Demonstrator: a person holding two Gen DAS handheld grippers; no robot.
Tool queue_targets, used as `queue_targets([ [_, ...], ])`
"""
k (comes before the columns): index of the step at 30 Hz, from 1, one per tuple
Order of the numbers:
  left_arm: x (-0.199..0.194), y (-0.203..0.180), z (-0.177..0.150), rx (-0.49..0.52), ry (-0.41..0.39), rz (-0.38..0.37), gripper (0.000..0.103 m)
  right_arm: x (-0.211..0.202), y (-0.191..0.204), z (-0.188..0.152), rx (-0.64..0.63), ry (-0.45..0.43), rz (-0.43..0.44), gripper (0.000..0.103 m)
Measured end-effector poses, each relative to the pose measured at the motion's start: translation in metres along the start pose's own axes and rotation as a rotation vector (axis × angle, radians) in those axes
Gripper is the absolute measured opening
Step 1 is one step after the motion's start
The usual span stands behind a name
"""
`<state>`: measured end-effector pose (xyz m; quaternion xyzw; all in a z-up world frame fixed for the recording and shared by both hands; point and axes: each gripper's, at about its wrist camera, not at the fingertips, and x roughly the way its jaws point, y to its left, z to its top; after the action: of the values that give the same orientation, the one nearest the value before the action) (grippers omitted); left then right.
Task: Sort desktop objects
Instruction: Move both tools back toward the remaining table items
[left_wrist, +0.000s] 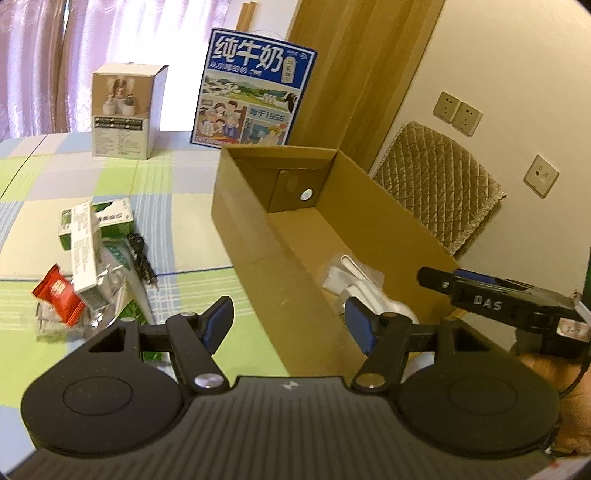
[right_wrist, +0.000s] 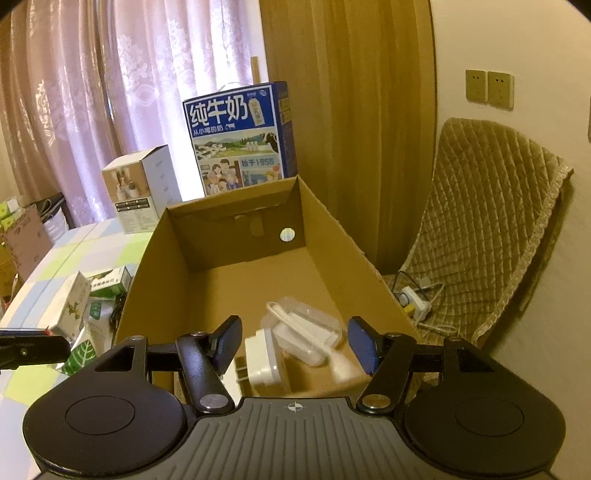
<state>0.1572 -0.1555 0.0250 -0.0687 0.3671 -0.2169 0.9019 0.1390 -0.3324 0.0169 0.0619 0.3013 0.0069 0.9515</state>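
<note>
Inside cardboard box (right_wrist: 207, 295): one white charger (right_wrist: 264, 363). Left gripper (left_wrist: 291, 326), right gripper (right_wrist: 295, 343): both parted, empty.

An open cardboard box (right_wrist: 221, 280) fills the middle of the right wrist frame; inside it, at its near end, lie a plug adapter (right_wrist: 264, 363) and, just right of it, a bagged item (right_wrist: 306, 325). Behind the box stands a milk carton case (right_wrist: 240, 140), with a smaller product box (right_wrist: 138, 192) to its left. On the tablecloth (left_wrist: 177, 221), at the left of the left wrist frame, a heap of small packets (left_wrist: 88, 258) lies beside a coiled cable (left_wrist: 142, 258). A padded chair (right_wrist: 480, 236) stands at right.
</note>
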Motion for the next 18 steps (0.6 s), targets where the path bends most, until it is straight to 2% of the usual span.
queue_targets([
  [10,-0.025,0.027,-0.023,-0.047,0.011,0.052,0.064,-0.031,0.023,-0.012,-0.02,-0.016,0.026,0.063],
  [18,-0.055,0.052,-0.037,-0.075,0.01,0.124,0.066,-0.049,0.049,-0.005,-0.044,-0.047,0.065,0.071],
])
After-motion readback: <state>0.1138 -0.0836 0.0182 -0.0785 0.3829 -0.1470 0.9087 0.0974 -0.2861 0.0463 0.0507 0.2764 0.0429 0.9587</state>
